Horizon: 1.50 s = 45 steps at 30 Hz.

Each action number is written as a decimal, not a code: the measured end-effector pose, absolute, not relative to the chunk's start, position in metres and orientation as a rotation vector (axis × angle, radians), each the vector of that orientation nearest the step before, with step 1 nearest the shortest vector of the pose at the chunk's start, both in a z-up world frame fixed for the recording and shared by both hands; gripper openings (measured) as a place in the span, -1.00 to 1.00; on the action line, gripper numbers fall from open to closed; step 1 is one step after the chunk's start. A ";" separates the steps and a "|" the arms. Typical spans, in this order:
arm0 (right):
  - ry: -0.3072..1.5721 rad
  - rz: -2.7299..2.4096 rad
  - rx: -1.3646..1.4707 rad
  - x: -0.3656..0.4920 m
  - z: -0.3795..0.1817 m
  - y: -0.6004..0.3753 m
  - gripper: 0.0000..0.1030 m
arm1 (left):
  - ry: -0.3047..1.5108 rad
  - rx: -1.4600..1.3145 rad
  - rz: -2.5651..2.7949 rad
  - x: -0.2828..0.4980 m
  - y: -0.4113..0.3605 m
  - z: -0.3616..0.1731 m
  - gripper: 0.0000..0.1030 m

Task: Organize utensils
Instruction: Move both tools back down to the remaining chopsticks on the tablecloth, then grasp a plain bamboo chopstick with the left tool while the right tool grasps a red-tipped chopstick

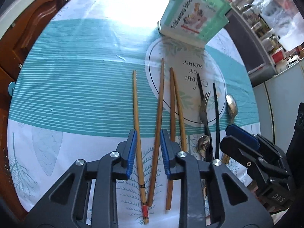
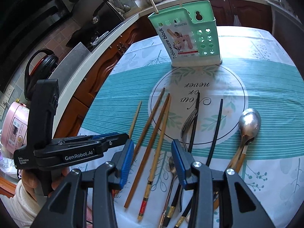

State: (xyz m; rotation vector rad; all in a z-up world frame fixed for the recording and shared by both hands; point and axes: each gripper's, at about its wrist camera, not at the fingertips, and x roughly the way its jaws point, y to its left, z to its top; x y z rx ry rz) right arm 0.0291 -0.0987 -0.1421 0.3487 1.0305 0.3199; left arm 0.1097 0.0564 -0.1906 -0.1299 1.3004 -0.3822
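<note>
The green utensil holder (image 1: 193, 17) (image 2: 188, 38) stands at the table's far side, two pale sticks rising from it. Several wooden chopsticks (image 1: 159, 104) (image 2: 160, 133) lie side by side on the cloth. To their right lie a fork (image 1: 204, 106) (image 2: 188, 123), two black chopsticks (image 1: 216, 114) (image 2: 215, 133), a large spoon (image 1: 231, 106) (image 2: 248, 123) and a small spoon (image 1: 203, 144) (image 2: 172, 163). My left gripper (image 1: 148, 150) hovers open over two chopsticks. My right gripper (image 2: 152, 161) hovers open above chopsticks too, holding nothing.
A teal and white tablecloth (image 1: 76, 85) covers the table. Wooden cabinets (image 2: 95, 76) and a counter lie beyond its left edge, with a pink cooker (image 2: 15, 131) and a dark kettle (image 2: 41, 66). A person's hand (image 2: 32, 180) holds the left gripper's handle.
</note>
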 end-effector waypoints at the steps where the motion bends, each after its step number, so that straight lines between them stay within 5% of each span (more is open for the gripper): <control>1: 1.031 0.321 0.353 0.030 -0.143 -0.100 -0.20 | 1.308 -0.123 -0.379 0.110 0.056 -0.191 -0.64; 36: 1.053 0.390 0.374 0.045 -0.131 -0.110 -0.20 | 1.599 0.044 -0.296 0.153 0.017 -0.214 -0.72; 39: 1.081 0.390 0.366 0.049 -0.131 -0.108 -0.20 | 1.584 0.094 -0.279 0.152 0.012 -0.214 -0.92; 45: 1.211 0.377 0.320 0.064 -0.142 -0.093 -0.23 | 1.570 -0.036 -0.279 0.146 0.031 -0.215 -0.93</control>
